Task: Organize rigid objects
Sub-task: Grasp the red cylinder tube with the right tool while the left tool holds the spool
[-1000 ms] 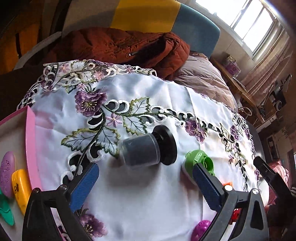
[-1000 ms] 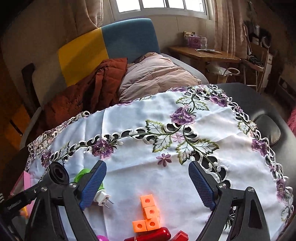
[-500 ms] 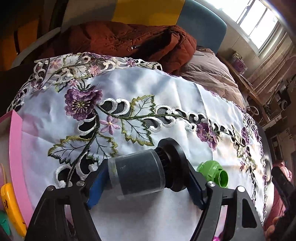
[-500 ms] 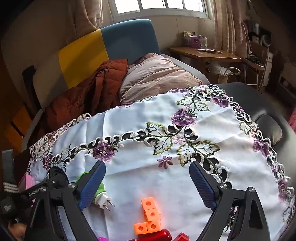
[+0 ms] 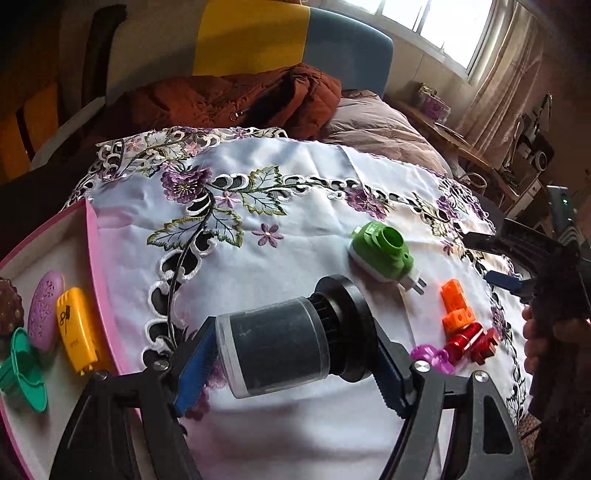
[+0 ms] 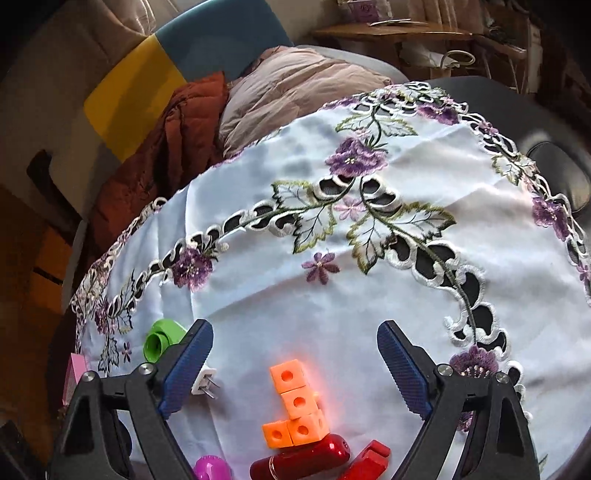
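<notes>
Daylit window (image 5: pixel 447 26), curtain (image 5: pixel 506 85), yellow-and-blue sofa (image 5: pixel 288 37) bearing a rust jacket (image 5: pixel 236 99), wooden desk (image 6: pixel 399 33)

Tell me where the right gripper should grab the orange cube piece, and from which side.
Take the orange cube piece across its upper straight stack, right gripper coming from above. Flat opposite cube faces suit the pads; the lower end touches the red cylinder.

A white tablecloth (image 5: pixel 306 254) embroidered with purple flowers covers the bench. Behind it lie a rust-brown jacket (image 5: pixel 236 99) and a beige quilt (image 6: pixel 295 88) against a yellow-and-blue headboard (image 5: pixel 295 40); a window (image 5: pixel 443 26) stands beyond.
</notes>
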`<state>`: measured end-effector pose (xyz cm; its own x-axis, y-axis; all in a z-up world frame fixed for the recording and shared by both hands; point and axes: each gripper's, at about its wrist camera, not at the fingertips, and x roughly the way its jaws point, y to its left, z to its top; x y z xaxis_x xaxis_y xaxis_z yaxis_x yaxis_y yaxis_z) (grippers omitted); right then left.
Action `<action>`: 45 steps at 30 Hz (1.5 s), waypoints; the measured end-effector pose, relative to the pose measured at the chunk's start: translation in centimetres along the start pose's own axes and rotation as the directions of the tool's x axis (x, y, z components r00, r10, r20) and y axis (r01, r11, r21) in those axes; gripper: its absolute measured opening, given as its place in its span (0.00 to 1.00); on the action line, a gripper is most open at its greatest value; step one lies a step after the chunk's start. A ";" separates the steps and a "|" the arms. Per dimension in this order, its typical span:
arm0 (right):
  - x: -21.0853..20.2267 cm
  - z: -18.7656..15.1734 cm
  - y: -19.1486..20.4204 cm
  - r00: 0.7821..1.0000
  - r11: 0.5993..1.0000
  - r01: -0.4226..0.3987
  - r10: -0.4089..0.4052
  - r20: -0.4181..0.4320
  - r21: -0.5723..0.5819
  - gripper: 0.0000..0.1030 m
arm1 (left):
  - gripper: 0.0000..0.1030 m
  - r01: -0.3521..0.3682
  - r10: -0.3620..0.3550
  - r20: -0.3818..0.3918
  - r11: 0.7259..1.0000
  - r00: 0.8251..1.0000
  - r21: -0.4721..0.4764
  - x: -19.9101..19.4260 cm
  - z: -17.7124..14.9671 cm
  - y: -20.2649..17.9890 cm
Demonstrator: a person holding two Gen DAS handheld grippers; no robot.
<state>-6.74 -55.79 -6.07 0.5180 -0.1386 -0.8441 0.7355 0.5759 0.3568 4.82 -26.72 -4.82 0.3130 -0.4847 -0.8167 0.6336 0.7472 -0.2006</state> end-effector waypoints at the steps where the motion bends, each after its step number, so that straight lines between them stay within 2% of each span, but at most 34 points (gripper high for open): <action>1: 0.2 -0.2 0.2 1.000 1.000 0.000 0.000 -0.013 -0.011 0.89 | 0.75 0.004 -0.004 0.001 1.000 1.000 0.000 -0.5 -0.4 0.0; 14: 1.0 -1.7 0.8 0.995 0.998 0.006 -0.012 -0.102 -0.063 0.72 | 0.75 0.021 -0.022 0.054 0.999 0.998 0.028 -6.0 -4.4 1.3; 20: -0.4 -3.3 1.3 0.985 0.988 0.054 -0.077 -0.152 -0.147 0.73 | 0.75 0.035 -0.036 0.068 0.999 0.997 0.011 -7.2 -5.6 2.8; 23: -0.8 -4.3 2.0 0.976 0.967 0.090 -0.133 -0.173 -0.239 0.76 | 0.75 0.048 -0.047 0.078 0.999 0.996 -0.008 -7.6 -5.8 3.3; 28: -1.0 -5.5 2.9 0.959 0.924 0.126 -0.207 -0.194 -0.362 0.76 | 0.75 0.067 -0.065 0.085 0.997 0.994 -0.027 -8.0 -6.2 4.1; 35: -0.5 -6.6 4.6 0.944 0.859 0.074 -0.224 -0.243 -0.506 0.76 | 0.75 0.070 -0.066 0.089 0.996 0.994 -0.046 -8.4 -6.7 4.9; 39: 0.6 -7.3 5.4 0.918 0.803 0.074 -0.286 -0.274 -0.592 0.76 | 0.75 0.064 -0.059 0.091 0.996 0.994 -0.061 -8.6 -6.9 5.5; 43: 1.5 -7.5 5.3 0.911 0.793 0.069 -0.298 -0.286 -0.605 0.75 | 0.75 0.057 -0.050 0.095 0.996 0.994 -0.070 -8.8 -7.0 5.8; 45: 1.8 -7.6 5.1 0.915 0.796 0.073 -0.292 -0.277 -0.601 0.73 | 0.75 0.053 -0.046 0.101 0.996 0.994 -0.068 -9.1 -7.1 5.8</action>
<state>-5.40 -47.01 -8.78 0.1384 -0.0723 -0.9877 0.3607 0.9325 -0.0177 0.64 -14.71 -2.40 0.3538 -0.5620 -0.7476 0.5995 0.7498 -0.2800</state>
